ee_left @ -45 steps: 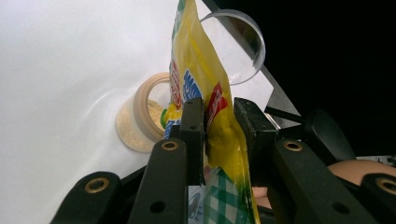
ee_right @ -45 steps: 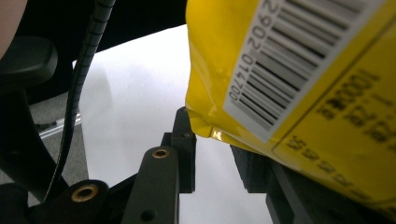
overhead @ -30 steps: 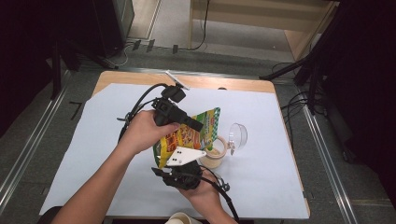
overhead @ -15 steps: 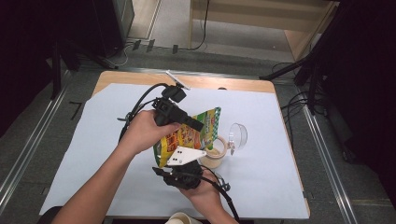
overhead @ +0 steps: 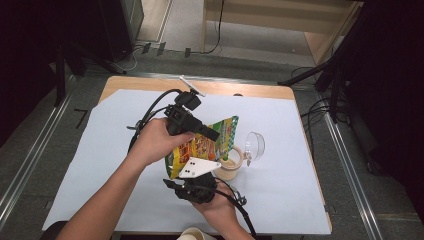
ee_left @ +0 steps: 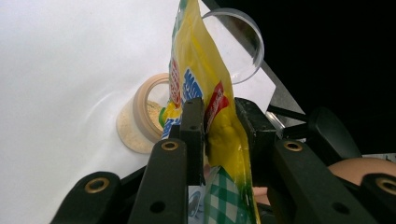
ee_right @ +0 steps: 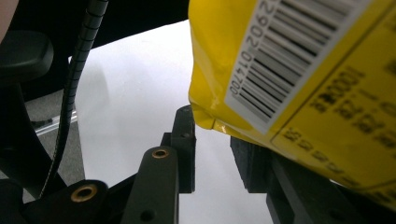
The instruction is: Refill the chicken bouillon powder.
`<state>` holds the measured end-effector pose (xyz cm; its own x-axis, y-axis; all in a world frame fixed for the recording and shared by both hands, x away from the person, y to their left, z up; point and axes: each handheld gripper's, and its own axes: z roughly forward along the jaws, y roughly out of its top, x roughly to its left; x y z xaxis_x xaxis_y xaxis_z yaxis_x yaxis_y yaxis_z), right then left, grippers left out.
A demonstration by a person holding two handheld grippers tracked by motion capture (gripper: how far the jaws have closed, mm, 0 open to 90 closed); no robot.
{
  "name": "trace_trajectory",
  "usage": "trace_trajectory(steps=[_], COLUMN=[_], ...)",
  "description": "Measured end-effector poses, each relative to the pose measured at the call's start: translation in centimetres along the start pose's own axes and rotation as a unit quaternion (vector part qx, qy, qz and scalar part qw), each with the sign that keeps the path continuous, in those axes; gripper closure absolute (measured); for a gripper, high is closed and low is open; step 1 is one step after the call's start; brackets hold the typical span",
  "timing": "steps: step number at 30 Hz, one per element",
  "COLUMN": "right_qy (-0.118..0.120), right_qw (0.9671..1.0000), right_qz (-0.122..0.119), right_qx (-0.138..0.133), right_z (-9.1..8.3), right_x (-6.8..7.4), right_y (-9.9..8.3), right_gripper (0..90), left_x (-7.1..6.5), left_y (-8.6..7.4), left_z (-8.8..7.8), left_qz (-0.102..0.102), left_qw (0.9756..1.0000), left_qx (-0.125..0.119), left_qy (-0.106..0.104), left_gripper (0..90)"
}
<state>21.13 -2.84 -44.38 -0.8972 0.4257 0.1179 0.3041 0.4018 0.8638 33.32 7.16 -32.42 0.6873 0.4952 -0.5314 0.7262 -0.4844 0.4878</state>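
A yellow and green snack bag (overhead: 200, 147) hangs tilted over the white-covered table (overhead: 100, 150). Its top end points at an open jar of beige powder (overhead: 229, 164). My left gripper (overhead: 210, 134) is shut on the bag's middle; in the left gripper view the pads (ee_left: 194, 123) pinch the bulging bag (ee_left: 205, 70) just above the jar (ee_left: 140, 116). My right gripper (overhead: 190, 177) comes from below, under its grey plate. In the right gripper view its tips (ee_right: 212, 123) close on the bag's bottom corner (ee_right: 289, 70), which hides the right jaw's end.
A clear round lid (overhead: 255, 145) stands on edge just right of the jar, and also shows in the left gripper view (ee_left: 245, 46). A pale cup rim (overhead: 196, 234) sits at the near table edge. A cable (ee_right: 74, 84) trails by the right gripper.
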Motion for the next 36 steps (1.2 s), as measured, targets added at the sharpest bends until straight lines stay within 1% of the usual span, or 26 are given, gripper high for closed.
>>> trace_trajectory(steps=[8,10,13,16,21,23,25,27,32,36], right_qy=[0.004,0.001,0.000,0.000,-0.002,-0.001,-0.004,-0.002,-0.004,-0.003], right_qw=[1.0000,1.0000,1.0000,1.0000,1.0000,1.0000,1.0000,1.0000,1.0000,1.0000], right_qz=[0.006,0.003,0.004,0.000,0.002,0.002,0.000,0.001,-0.002,0.001], right_qx=[-0.005,-0.009,-0.007,-0.004,-0.005,-0.005,-0.003,-0.003,-0.005,-0.004], right_z=[-0.03,-0.13,-0.19,-0.10,-0.35,-0.28,-0.26,-0.29,-0.27,-0.32], right_x=[0.07,0.03,0.05,0.05,0.09,0.07,0.07,0.11,0.11,0.24], right_y=[0.11,0.14,0.14,0.14,0.23,0.21,0.23,0.27,0.28,0.30], right_gripper=[72.6,73.0,73.1,72.9,73.1,72.9,73.0,73.1,73.0,72.9], left_x=[0.06,0.09,0.18,0.06,0.07,0.35,0.46,0.34,0.37,0.14], left_y=[0.13,0.13,0.15,0.15,0.13,0.12,0.09,0.09,0.11,0.13], left_z=[-0.15,-0.17,-0.11,-0.12,-0.24,-0.16,-0.20,-0.26,-0.26,-0.28], left_qz=[0.000,-0.001,-0.003,0.000,0.001,-0.003,-0.006,-0.005,-0.007,-0.003], left_qw=[1.0000,1.0000,1.0000,1.0000,1.0000,1.0000,0.9999,1.0000,1.0000,1.0000], left_qx=[-0.004,-0.004,-0.004,-0.004,-0.006,-0.004,-0.006,-0.007,-0.007,-0.006], left_qy=[-0.003,-0.002,-0.005,-0.003,-0.002,-0.003,-0.005,-0.001,-0.002,-0.002], left_gripper=[75.3,75.3,75.4,75.4,75.4,75.3,75.3,75.2,75.3,75.3])
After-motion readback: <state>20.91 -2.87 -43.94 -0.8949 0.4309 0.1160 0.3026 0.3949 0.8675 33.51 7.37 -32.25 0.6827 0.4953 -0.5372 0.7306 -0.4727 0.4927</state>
